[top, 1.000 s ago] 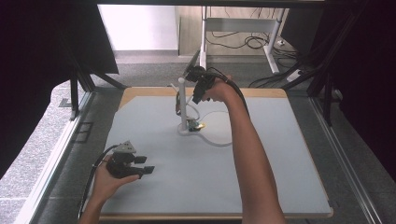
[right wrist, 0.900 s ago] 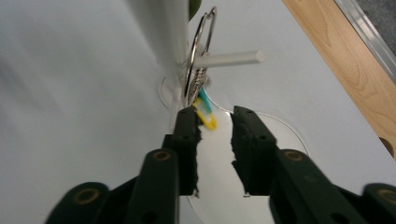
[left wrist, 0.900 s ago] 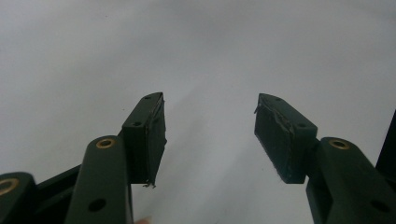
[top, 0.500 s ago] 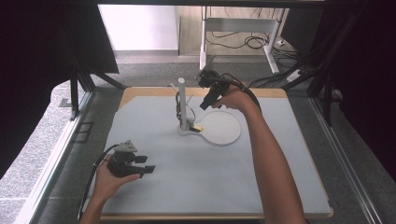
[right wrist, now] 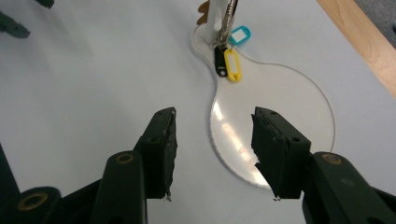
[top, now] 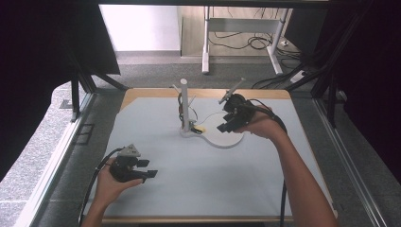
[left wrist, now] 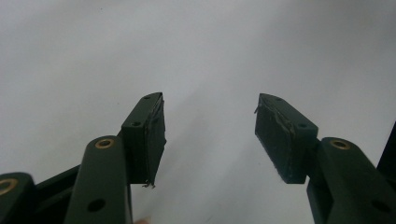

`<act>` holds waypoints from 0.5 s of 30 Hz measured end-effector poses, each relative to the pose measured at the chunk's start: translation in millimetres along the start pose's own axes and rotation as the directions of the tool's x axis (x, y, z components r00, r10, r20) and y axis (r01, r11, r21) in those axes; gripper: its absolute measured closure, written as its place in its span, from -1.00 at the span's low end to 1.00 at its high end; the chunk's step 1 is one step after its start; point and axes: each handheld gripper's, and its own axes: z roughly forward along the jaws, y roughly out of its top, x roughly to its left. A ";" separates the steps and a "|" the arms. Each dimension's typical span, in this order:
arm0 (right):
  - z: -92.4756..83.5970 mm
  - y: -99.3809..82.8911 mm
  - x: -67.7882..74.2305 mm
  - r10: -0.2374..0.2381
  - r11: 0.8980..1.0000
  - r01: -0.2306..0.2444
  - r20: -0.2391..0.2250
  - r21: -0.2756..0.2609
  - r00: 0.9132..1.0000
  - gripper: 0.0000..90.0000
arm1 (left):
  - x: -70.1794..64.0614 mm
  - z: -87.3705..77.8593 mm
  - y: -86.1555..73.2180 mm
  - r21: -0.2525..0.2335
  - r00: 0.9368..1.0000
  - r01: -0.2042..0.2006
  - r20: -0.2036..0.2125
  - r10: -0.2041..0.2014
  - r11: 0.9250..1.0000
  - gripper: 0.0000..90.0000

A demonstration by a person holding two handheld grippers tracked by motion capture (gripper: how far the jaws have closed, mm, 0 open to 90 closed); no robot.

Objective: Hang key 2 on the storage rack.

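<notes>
Over the clear round plate (right wrist: 280, 112), right gripper (right wrist: 211, 154) hovers, jaws released, empty. Key tags (right wrist: 227, 63) hang on stand (top: 186, 106). Left gripper (top: 142, 169) idle, jaws released. Likely between steps; next needs a reach.

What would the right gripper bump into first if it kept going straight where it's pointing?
Probably the clear round plate lying flat on the table: the right gripper stands open just above its near edge. Depth is hard to judge.
</notes>
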 end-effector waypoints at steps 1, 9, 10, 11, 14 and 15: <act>0.0 0.0 0.0 0.000 1.000 0.000 0.000 0.000 1.000 0.12 | 0.0 0.0 0.0 0.000 1.000 0.000 0.000 0.000 1.000 -0.04; 3.2 -73.2 12.0 0.042 0.995 -0.044 -0.018 -0.093 0.999 0.11 | -8.2 -5.7 -1.2 0.000 1.000 -0.011 -0.008 0.011 1.000 -0.05; 3.2 -73.2 12.0 0.042 0.995 -0.044 -0.018 -0.093 0.999 0.11 | -8.2 -5.7 -1.2 0.000 1.000 -0.011 -0.008 0.011 1.000 -0.06; 5.5 -82.5 12.3 0.049 0.993 -0.051 -0.023 -0.106 0.999 0.11 | -8.1 -5.9 -1.4 0.000 1.000 -0.013 -0.009 0.013 1.000 -0.06; 18.7 -120.2 16.8 0.084 0.986 -0.087 -0.022 -0.140 0.996 0.11 | -8.7 -5.8 -1.8 0.009 1.000 -0.010 -0.015 0.010 1.000 -0.06; 18.7 -120.2 16.8 0.084 0.986 -0.087 -0.022 -0.140 0.996 0.11 | -8.7 -5.8 -1.8 0.009 1.000 -0.010 -0.015 0.010 1.000 -0.06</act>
